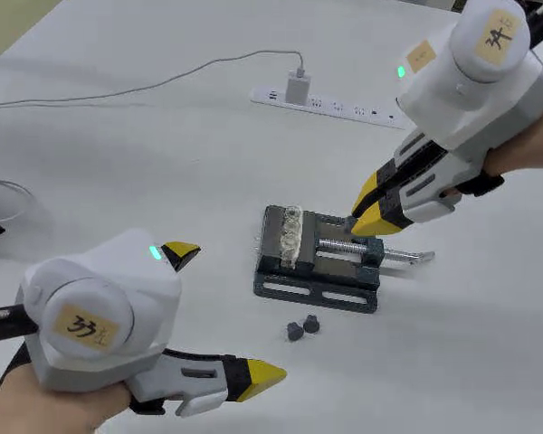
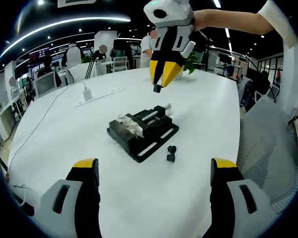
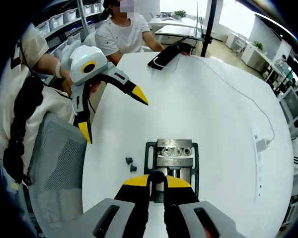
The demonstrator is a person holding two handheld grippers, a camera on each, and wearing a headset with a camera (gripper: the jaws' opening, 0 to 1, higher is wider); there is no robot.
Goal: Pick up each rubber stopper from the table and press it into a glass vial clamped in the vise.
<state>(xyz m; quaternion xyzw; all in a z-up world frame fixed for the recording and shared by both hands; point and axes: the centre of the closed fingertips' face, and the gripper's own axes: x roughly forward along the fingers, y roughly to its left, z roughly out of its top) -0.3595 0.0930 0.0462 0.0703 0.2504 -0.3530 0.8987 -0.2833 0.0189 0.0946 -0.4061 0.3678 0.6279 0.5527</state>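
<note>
A black vise (image 1: 319,291) sits mid-table with clear glass vials (image 1: 291,237) clamped in a row between its jaws. Two dark rubber stoppers (image 1: 295,332) (image 1: 311,323) lie loose on the table just in front of the vise. My right gripper (image 1: 369,218) hangs over the vise's screw end, shut on another rubber stopper (image 3: 157,176), which shows dark between its yellow tips above the vise (image 3: 150,159) and vials (image 3: 173,151). My left gripper (image 1: 222,316) stands wide open at the near left with nothing between its fingers; in its own view the vise (image 2: 148,136) and the loose stoppers (image 2: 171,152) lie ahead.
A white power strip (image 1: 330,106) with a charger and a long cable lies at the table's far side. A mesh chair (image 3: 54,163) stands by the table edge on the left gripper's side. A dark flat device (image 3: 171,52) lies at the far end, where a person sits.
</note>
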